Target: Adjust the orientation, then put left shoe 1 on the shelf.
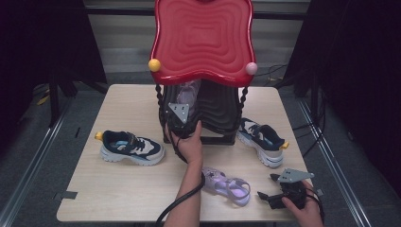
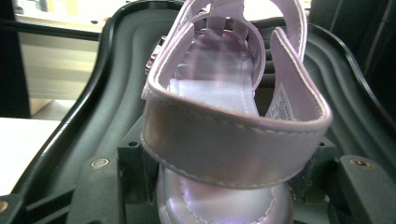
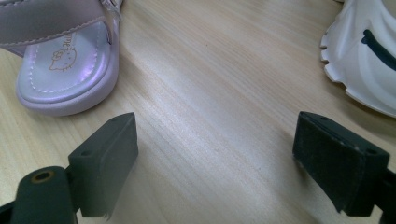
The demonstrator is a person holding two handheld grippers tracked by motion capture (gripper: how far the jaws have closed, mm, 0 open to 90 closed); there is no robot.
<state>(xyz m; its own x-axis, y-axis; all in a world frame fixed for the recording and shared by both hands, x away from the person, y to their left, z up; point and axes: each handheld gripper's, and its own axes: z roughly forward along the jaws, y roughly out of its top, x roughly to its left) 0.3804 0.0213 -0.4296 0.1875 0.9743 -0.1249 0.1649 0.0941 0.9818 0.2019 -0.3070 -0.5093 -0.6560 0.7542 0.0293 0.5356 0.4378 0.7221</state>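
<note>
Lavender sandal (image 2: 224, 116) sits clamped by its heel strap between the left gripper (image 1: 181, 118) jaws, inside the black lower shelf (image 1: 220, 111) of the red-topped rack (image 1: 203, 40). Its twin sandal (image 1: 227, 185) lies on the table (image 1: 123, 189) in front of the rack, just beside the right gripper (image 1: 272, 187), whose jaws stand wide apart over bare wood.

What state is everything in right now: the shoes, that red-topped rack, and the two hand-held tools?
Left tool: shut on the held sandal, reaching into the rack.
Held sandal: gripped at its heel, toe pointing into the rack.
Right tool: open, empty, low over the table.
Second sandal: lying on the table.
Left sneaker: upright on the table.
Right sneaker: upright on the table.
Rack: upright.
</note>
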